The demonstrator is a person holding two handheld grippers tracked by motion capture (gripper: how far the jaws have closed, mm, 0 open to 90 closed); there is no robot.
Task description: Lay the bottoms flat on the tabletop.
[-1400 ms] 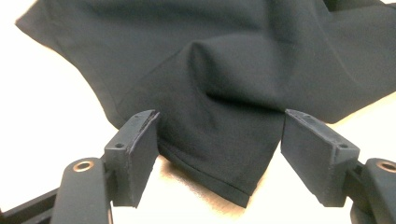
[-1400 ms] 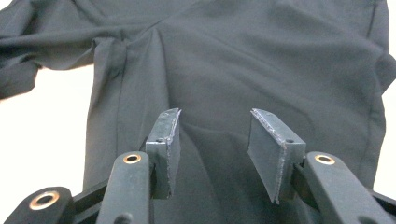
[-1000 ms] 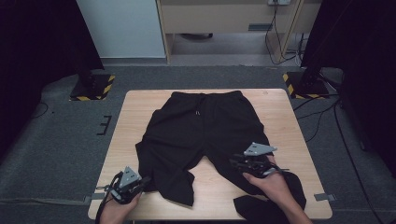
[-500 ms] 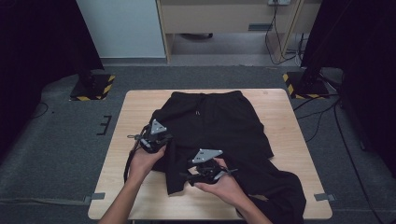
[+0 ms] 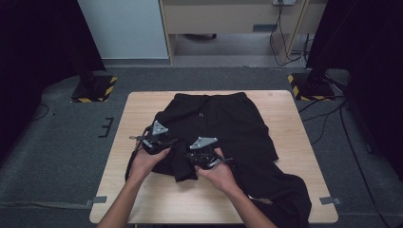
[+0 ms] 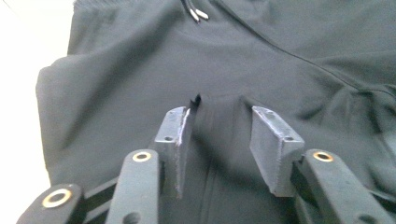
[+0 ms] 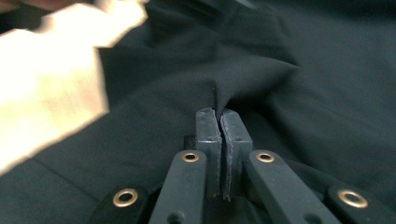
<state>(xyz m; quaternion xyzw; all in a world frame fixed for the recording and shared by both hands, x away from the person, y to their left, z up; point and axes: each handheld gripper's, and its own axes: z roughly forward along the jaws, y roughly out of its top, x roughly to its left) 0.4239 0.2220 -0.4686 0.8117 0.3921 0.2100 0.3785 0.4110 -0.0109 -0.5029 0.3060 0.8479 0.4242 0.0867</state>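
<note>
Black trousers [image 5: 228,118] lie on the wooden table [image 5: 285,102], waistband at the far end and drawstring tips [image 6: 198,11] showing. The left leg is folded up over the body, and the right leg trails off the near right corner. My left gripper [image 5: 161,141] rests over the folded cloth at the garment's left side. Its jaws have just been opening and now stand apart [image 6: 219,112], with slack black cloth lying between them, unpressed. My right gripper [image 5: 205,156] sits just right of it, jaws shut [image 7: 219,112] on a raised pinch of the black fabric.
Bare wood [image 5: 142,190] shows along the table's left side and near edge. On the grey floor beyond stand two yellow-and-black striped stand bases [image 5: 92,90] [image 5: 309,85], a wooden cabinet [image 5: 228,19] and loose cables [image 5: 328,114].
Both hands have travelled from the table's near edge up toward its middle. The left trouser leg came with them and now lies folded over the garment. The hands have drawn close together.
</note>
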